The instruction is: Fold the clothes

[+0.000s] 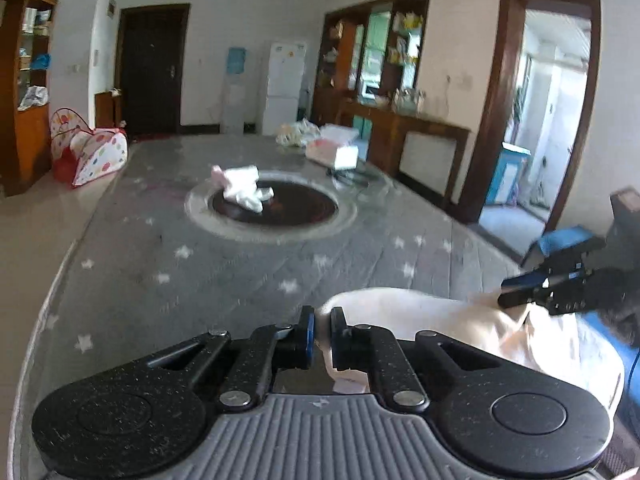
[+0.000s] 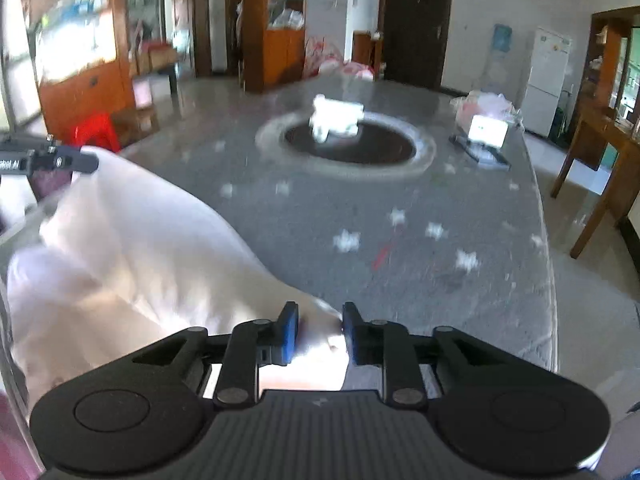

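Observation:
A white garment (image 1: 432, 320) hangs stretched between both grippers over the near edge of the grey star-patterned table (image 1: 224, 264). My left gripper (image 1: 322, 332) is shut on one corner of the cloth. My right gripper (image 2: 320, 330) is shut on another corner of the white garment (image 2: 132, 248), which billows up to the left. In the left wrist view the right gripper (image 1: 520, 294) shows at the right, gripping the cloth. In the right wrist view the left gripper (image 2: 80, 162) shows at the far left. A folded white and pink garment (image 1: 244, 188) lies on the table's dark round centre (image 2: 352, 146).
A white box (image 1: 346, 156) and plastic bags (image 1: 298, 132) sit at the table's far right. A dotted play tent (image 1: 96, 148) stands on the floor at left. A wooden side table (image 2: 600, 160), cabinets, a white fridge (image 2: 546, 80) and doorways surround the table.

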Tool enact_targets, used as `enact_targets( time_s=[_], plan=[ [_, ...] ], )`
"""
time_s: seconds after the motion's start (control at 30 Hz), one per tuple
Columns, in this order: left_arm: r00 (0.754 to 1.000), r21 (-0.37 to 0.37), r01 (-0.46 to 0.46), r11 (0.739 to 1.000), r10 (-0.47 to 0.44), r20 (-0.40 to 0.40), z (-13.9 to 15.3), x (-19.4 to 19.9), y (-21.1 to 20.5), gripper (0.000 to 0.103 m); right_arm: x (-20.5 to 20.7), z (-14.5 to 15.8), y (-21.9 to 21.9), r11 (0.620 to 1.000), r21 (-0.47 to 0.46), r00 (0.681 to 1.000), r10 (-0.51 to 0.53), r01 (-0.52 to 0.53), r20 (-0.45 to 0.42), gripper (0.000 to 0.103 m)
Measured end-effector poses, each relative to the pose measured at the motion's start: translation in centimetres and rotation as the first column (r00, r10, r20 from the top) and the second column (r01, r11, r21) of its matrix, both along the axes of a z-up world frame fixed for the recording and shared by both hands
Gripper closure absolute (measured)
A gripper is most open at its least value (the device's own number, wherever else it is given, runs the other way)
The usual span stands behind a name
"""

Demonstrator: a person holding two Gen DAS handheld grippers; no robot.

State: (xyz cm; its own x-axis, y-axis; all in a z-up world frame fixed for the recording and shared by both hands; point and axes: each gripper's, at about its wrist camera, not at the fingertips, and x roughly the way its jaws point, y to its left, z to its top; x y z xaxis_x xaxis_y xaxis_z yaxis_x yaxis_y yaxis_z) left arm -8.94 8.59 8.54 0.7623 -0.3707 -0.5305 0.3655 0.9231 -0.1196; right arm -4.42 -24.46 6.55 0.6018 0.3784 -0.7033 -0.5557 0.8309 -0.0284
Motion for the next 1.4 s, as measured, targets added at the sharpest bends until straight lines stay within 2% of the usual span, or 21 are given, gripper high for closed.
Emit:
enact_targets(
  time_s=[0.1, 0.23, 0.37, 0.47, 0.6, 0.73, 0.87, 1.0, 1.07, 1.1, 1.13, 1.23, 1.3, 1.33, 1.4],
  plan=[
    [1.0, 0.041, 0.009, 0.999, -0.008, -0.027, -1.2, -0.6, 0.1, 0.094, 0.4, 0.1, -0.4, 1.0, 0.031, 0.999, 0.006, -0.004, -0.044, 0.079],
    [0.999, 0.033, 0.001, 0.999, 0.001, -0.051, -2.1, -1.5, 1.3, 0.094, 1.7, 1.4, -1.3, 0.993, 0.114, 0.997, -0.015, 0.023, -0.073, 0.079],
    [0.999, 0.031, 0.014, 0.999, -0.012, -0.053, -2.6, -2.3, 1.8, 0.094, 3.8, 2.0, -1.2, 0.989, 0.136, 0.994, -0.04, 0.054, -0.103, 0.079],
    [0.998, 0.053, 0.025, 0.998, -0.022, -0.057, -2.9, -2.5, 1.4, 0.094, 5.3, 1.3, -0.5, 0.992, 0.11, 0.99, -0.046, 0.061, -0.133, 0.079],
    [0.999, 0.065, 0.007, 0.998, -0.003, -0.051, -2.5, -0.8, 1.4, 0.094, 7.3, 0.3, 0.7, 0.995, 0.089, 0.986, -0.038, 0.053, -0.16, 0.078],
    [0.999, 0.086, -0.012, 0.996, 0.015, -0.029, -1.7, 1.7, 1.5, 0.094, 8.9, -0.6, 1.8, 0.996, 0.075, 0.98, -0.037, 0.052, -0.197, 0.069],
    [0.999, 0.115, -0.039, 0.993, 0.038, 0.009, -0.6, 4.4, 1.4, 0.094, 10.5, -1.6, 2.9, 0.997, 0.059, 0.972, -0.037, 0.052, -0.234, 0.068],
    [0.997, 0.103, -0.047, 0.994, 0.04, 0.062, 0.3, 5.3, 1.7, 0.094, 11.3, -2.1, 3.0, 0.996, 0.069, 0.964, -0.043, 0.063, -0.262, 0.068],
    [0.997, 0.106, -0.049, 0.993, 0.043, 0.059, 0.1, 5.7, 1.7, 0.094, 11.5, -2.4, 2.9, 0.995, 0.083, 0.96, -0.035, 0.06, -0.279, 0.074],
    [0.998, 0.112, -0.051, 0.992, 0.045, 0.054, -0.1, 5.8, 1.8, 0.094, 11.5, -2.4, 3.0, 0.995, 0.084, 0.961, -0.032, 0.057, -0.273, 0.079],
    [0.997, 0.118, -0.058, 0.991, 0.052, 0.048, -0.2, 6.0, 1.8, 0.094, 11.5, -2.3, 3.1, 0.995, 0.083, 0.964, -0.03, 0.053, -0.263, 0.091],
    [0.996, 0.093, -0.08, 0.992, 0.076, 0.049, -0.3, 6.4, 2.5, 0.094, 10.3, 0.2, 2.3, 0.984, 0.163, 0.996, -0.062, 0.072, -0.06, 0.097],
    [0.994, 0.075, -0.099, 0.992, 0.095, 0.062, -0.2, 6.5, 3.0, 0.094, 9.3, 1.7, 1.5, 0.972, 0.223, 0.994, -0.092, 0.077, 0.057, 0.097],
    [0.993, 0.075, -0.104, 0.992, 0.1, 0.055, -0.4, 6.8, 3.1, 0.094, 8.8, 2.1, 1.1, 0.964, 0.252, 0.99, -0.105, 0.079, 0.092, 0.093],
    [0.994, 0.101, -0.111, 0.989, 0.109, 0.03, -1.2, 7.4, 3.1, 0.094, 8.9, 1.7, 0.9, 0.97, 0.224, 0.992, -0.112, 0.096, 0.061, 0.085]
  ],
)
